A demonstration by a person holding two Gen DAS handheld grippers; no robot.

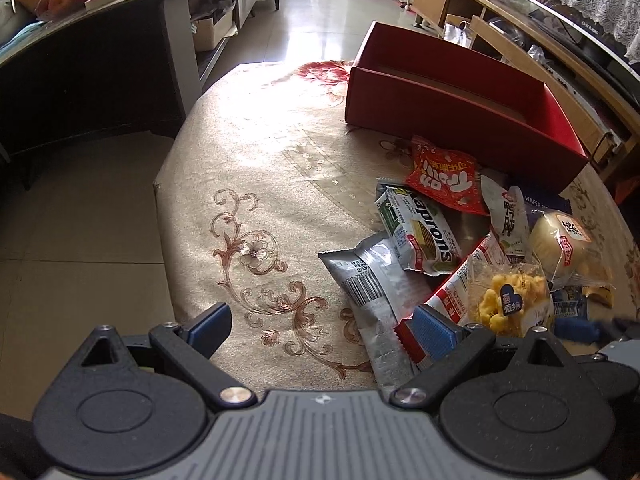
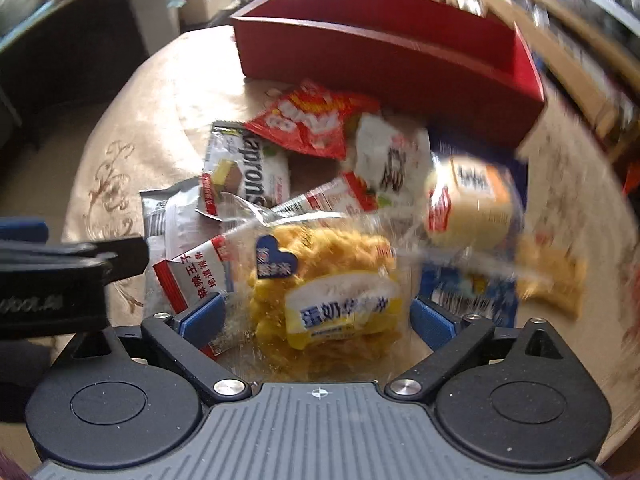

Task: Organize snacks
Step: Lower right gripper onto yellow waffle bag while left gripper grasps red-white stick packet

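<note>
- Right now the right gripper stands wide, its blue pads either side of the clear bag of yellow puffed snacks; contact cannot be told through the blur.
- That bag lies at the near edge of the snack pile, on the patterned cloth.
- Beyond the pile sits the red box, straight ahead of the right claw.
- Off to the side, the left gripper is wide and holds nothing.
- Likely the right hand, being nearer, takes this bag.
</note>
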